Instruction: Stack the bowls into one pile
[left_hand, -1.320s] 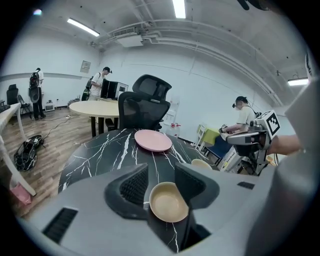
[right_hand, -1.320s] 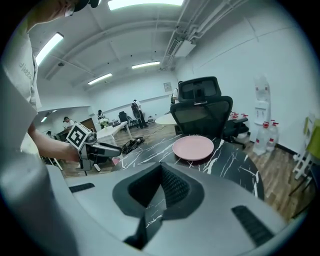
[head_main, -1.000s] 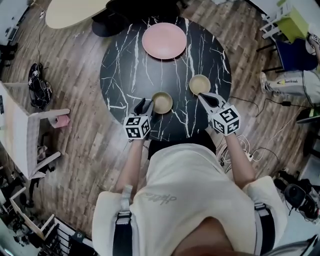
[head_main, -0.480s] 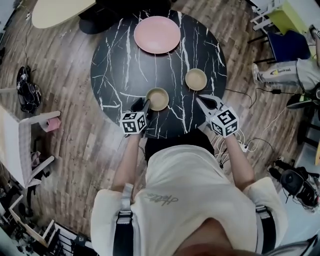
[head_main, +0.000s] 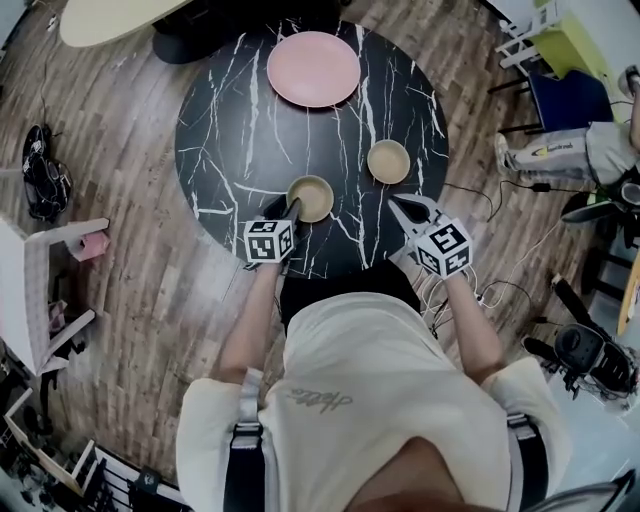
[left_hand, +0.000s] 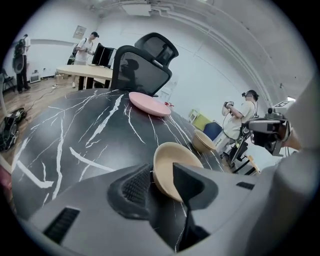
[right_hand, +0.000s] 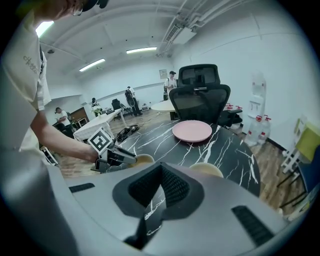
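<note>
Left tongs sat over the near rim of the tan bowl by the near edge of the black marble surface. Its jaws had just been closing but stood apart, rim between them, not yet clamped. Right tongs were fully closed and empty, just short of the second tan bowl toward the right edge. Pink plate lay at the far edge.

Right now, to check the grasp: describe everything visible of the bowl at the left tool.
The bowl is small, tan and empty, upright on the black marbled table, apart from the other bowl. Its near rim stands between the left tool's jaws, one inside, one outside; they have just been closing and seem not yet clamped.
</note>
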